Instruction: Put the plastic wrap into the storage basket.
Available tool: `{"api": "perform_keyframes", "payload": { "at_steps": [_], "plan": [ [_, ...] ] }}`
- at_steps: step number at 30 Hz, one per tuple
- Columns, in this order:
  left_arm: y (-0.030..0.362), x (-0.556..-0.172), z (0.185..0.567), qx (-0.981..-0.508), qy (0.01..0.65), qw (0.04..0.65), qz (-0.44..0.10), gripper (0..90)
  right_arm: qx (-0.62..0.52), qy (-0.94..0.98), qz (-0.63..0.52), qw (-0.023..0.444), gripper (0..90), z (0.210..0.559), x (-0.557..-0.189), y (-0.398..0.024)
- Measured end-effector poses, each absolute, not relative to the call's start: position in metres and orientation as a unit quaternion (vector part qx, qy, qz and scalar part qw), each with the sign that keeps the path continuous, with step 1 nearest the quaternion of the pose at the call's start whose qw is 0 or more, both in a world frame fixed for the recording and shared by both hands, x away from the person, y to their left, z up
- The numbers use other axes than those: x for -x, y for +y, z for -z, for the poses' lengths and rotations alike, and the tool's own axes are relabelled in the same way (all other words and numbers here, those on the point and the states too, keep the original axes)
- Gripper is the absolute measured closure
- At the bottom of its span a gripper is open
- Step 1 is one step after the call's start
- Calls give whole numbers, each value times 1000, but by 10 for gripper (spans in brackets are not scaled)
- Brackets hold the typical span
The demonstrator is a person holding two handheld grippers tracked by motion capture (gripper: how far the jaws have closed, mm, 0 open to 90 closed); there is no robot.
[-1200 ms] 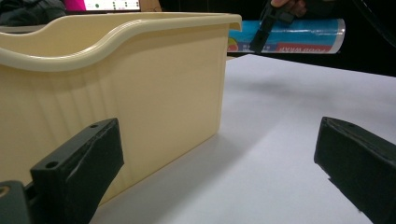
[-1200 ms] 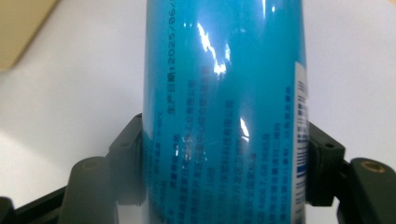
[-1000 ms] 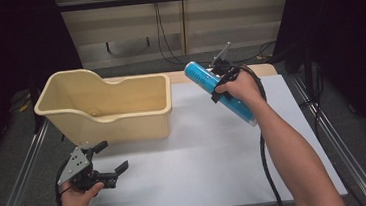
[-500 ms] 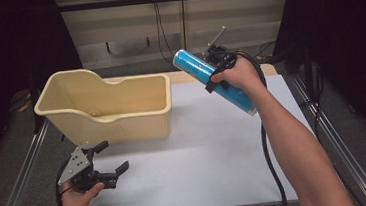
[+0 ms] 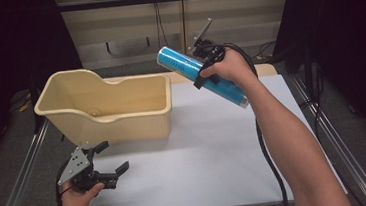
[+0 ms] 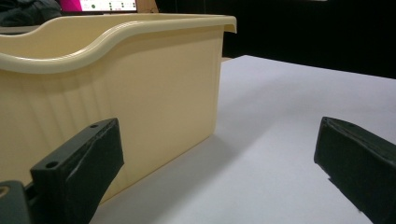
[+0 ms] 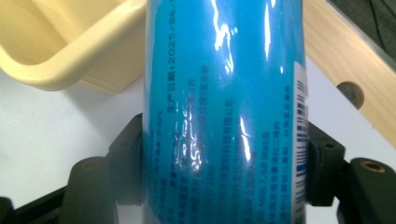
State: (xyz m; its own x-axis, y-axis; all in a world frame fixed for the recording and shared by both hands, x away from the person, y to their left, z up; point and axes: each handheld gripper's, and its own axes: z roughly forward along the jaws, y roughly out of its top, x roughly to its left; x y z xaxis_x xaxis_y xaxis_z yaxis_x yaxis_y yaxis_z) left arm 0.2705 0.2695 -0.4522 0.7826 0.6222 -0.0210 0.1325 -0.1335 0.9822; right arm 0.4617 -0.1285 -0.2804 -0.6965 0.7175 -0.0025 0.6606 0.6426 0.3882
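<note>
Bare forearms, no sleeves; each black gripper (image 5: 108, 174) trails a black cable, the left one topped by a grey three-cornered plate.

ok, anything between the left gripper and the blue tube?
Yes: in the high view the beige bin's near right corner sits between the open left gripper and the blue tube held up by the right gripper; otherwise bare white tabletop.

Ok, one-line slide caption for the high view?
Right claw holds a blue tube aloft beside the beige bin; left claw rests open.

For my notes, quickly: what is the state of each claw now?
Left claw: open, holding nothing.
Right claw: closed on the blue tube.
</note>
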Motion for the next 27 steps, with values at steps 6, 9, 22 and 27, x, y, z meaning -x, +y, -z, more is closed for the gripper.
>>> {"api": "perform_keyframes", "payload": {
  "at_steps": [6, 9, 22, 27],
  "plan": [
    [270, -271, 452, -725, 259, 605, -202, 11, -357, 911, -194, 69, 322, 273, -463, -115],
    [269, -271, 452, -724, 260, 606, -202, 11, -344, 916, -195, 67, 322, 272, -464, -107],
    [270, -271, 452, -725, 258, 606, -201, 11, -284, 936, -199, 61, 322, 275, -464, -70],
    [270, -270, 452, -724, 258, 608, -198, 11, -265, 942, -197, 59, 321, 280, -464, -59]
  ]
}}
